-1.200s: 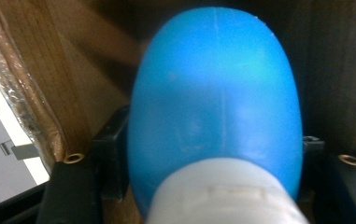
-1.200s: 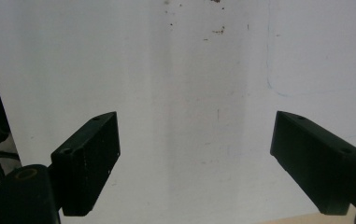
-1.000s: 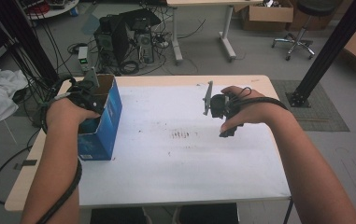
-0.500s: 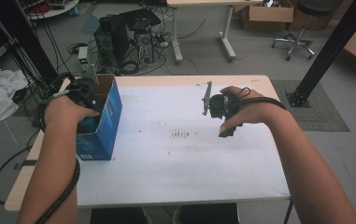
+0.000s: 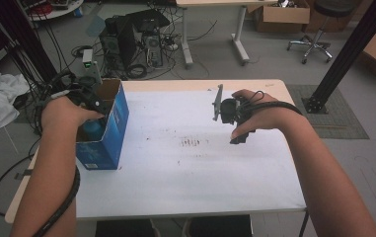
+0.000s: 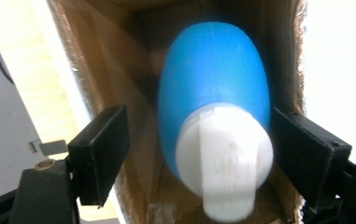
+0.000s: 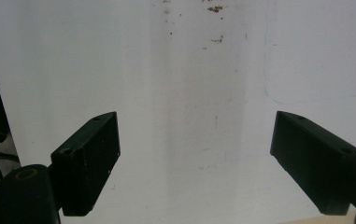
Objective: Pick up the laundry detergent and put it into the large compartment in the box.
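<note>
The left gripper [image 6: 199, 154] is held over the open box [image 5: 119, 116], its jaws spread and just been opening, with the blue bottle [image 6: 213, 93] standing between them; the right jaw looks close to the white cap [image 6: 224, 161], the left jaw is apart from it. The bottle sits inside the box at the table's left edge. The release is best finished by widening both jaws off the cap, then lifting straight up, since cardboard walls crowd both sides. The right gripper [image 7: 194, 154] is held spread and empty above the table [image 5: 185, 182], where open room lies.
</note>
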Demonstrator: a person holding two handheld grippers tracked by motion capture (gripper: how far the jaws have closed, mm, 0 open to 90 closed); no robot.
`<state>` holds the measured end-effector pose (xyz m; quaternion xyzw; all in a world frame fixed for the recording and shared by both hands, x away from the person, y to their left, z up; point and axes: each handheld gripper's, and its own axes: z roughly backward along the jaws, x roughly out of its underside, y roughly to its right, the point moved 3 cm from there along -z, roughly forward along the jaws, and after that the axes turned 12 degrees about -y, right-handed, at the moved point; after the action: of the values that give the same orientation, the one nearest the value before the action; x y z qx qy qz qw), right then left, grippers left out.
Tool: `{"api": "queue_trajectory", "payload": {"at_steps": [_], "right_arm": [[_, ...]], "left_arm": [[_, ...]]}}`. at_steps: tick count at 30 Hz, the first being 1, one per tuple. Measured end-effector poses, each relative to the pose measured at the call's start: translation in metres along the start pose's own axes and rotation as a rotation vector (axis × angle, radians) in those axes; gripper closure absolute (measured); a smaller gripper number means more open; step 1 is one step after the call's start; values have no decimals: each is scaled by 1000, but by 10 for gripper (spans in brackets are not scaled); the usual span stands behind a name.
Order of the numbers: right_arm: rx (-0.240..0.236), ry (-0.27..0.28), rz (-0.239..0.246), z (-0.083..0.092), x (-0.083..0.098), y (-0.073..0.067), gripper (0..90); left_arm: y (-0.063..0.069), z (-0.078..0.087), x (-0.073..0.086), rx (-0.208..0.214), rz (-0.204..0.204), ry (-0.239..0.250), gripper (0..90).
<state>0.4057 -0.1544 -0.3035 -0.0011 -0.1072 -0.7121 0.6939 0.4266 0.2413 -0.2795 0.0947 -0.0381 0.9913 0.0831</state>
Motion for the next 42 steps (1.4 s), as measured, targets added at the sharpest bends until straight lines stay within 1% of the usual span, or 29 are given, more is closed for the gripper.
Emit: {"api": "queue_trajectory", "payload": {"at_steps": [2,3,4,6,7,11,12,13,14,15,17,19,23,33,34,38,41,42], "right_arm": [[1,-2,2,0,-1,0,158],[1,0,4,0,-1,0,158],[1,-1,4,0,-1,0,158],[2,-1,4,1,-1,0,158],[2,-2,4,1,-1,-1,158],[4,-6,5,3,-1,-1,158],[4,-7,5,3,-1,-1,158],[5,-5,6,3,0,-1,158],[5,-5,6,3,0,-1,158],[6,-6,4,3,0,-1,158],[6,-3,2,4,0,-2,158],[7,-3,1,4,0,-2,158],[8,-12,3,3,0,-2,158],[12,-8,1,6,1,-3,158],[12,-9,3,7,1,-3,158],[13,-10,2,8,1,-4,158],[12,-12,1,8,1,-5,158],[12,-11,0,8,1,-5,158]], "left_arm": [[0,3,1,-7,6,6,210],[0,5,2,-12,-1,4,203],[1,8,4,-22,-3,15,200],[1,10,4,-27,-3,16,195],[1,11,5,-32,-1,13,171],[2,16,7,-27,-7,20,155],[3,19,7,-32,-16,28,154],[3,20,8,-36,-18,26,150],[3,20,8,-36,-18,26,138],[3,21,9,-49,-17,23,120],[4,22,9,-54,-17,22,87],[4,25,11,-55,-29,26,75],[5,26,13,-56,-29,33,68],[8,31,16,-82,-44,43,28],[10,33,16,-83,-52,47,22],[12,35,17,-93,-58,46,3],[15,36,18,-95,-68,52,2],[15,37,19,-101,-75,56,2]]}}
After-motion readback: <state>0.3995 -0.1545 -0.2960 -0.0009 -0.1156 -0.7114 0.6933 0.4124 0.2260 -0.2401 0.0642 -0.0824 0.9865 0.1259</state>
